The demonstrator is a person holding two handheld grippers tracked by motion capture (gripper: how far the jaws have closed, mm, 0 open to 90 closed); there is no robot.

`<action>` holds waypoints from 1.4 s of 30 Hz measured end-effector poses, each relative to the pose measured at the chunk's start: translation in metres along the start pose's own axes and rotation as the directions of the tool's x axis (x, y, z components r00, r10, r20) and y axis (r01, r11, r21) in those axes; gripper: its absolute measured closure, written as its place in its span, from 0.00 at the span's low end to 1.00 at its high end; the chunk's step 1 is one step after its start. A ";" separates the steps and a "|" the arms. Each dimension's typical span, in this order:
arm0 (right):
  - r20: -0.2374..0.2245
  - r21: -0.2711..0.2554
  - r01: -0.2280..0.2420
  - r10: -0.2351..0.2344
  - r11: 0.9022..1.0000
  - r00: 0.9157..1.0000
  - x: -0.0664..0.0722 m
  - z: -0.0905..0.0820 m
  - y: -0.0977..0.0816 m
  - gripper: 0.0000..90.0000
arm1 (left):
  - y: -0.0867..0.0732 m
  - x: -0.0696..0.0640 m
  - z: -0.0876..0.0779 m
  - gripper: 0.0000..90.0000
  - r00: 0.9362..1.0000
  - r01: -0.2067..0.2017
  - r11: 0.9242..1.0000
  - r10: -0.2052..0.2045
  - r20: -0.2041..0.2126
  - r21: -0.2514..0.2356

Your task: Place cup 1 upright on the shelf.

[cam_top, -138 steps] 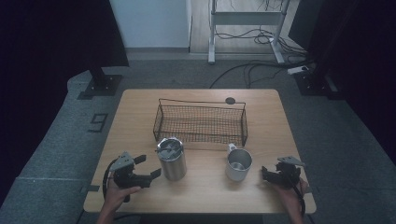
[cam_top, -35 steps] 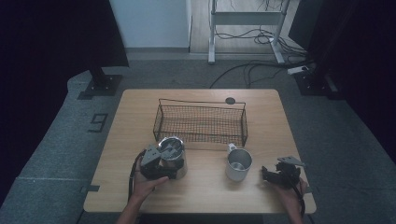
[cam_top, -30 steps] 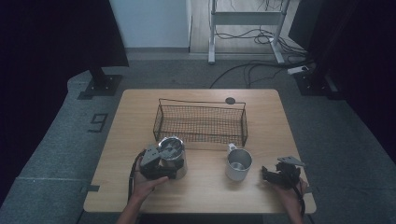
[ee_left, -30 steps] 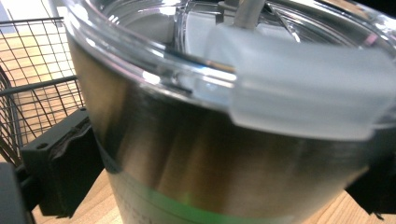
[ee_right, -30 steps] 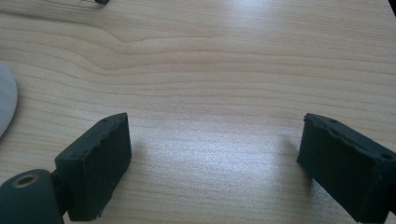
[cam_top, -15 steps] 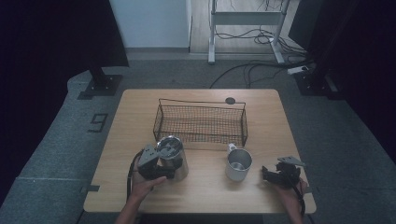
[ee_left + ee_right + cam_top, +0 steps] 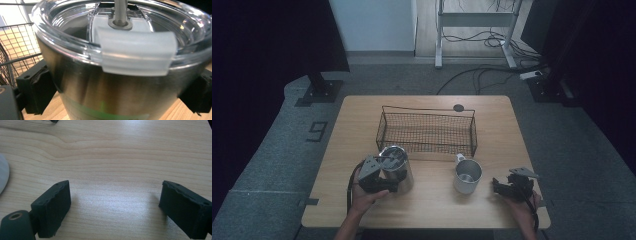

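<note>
A steel tumbler [image 7: 396,167] with a clear lid stands upright on the wooden table [image 7: 362,125], front left. My left gripper [image 7: 393,185] reaches in from its left side, and its jaws have just been closing on the tumbler. In the left gripper view the tumbler [image 7: 112,82] sits between the two black pads [image 7: 37,87], which press on its sides. A steel mug [image 7: 467,175] with a handle stands to the right. Further right, near the table's front right corner, my right gripper [image 7: 497,188] is open over bare wood. Nothing lies between its fingers [image 7: 115,205].
A black wire basket [image 7: 427,131] stands in the middle of the table, just behind the tumbler and the mug. A small dark disc [image 7: 458,107] is set into the far edge. Cables lie on the floor beyond the table.
The left hand came in from the front left of the table to the tumbler and now has its jaws around it. The right gripper has not moved.
</note>
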State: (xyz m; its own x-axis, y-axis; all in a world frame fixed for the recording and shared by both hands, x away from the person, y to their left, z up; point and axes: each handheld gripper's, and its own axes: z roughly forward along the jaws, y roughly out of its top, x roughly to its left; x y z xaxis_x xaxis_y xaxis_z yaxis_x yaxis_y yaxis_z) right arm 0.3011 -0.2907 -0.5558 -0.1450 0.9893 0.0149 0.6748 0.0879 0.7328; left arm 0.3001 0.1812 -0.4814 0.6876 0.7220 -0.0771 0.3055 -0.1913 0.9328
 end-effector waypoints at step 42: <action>0.004 -0.004 -0.006 0.006 1.000 1.000 0.000 0.000 0.000 0.12 | 0.025 0.006 -0.019 0.05 1.000 0.000 1.000 0.001 0.028 -0.031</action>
State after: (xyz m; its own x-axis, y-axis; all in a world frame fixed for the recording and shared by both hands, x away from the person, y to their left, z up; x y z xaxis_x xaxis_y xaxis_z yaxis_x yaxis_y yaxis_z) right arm 0.3008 -0.2909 -0.5557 -0.1379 0.9903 0.0164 0.6731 0.0815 0.7351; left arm 0.2993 0.1930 -0.4522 0.7063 0.7027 -0.0858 0.2845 -0.1708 0.9434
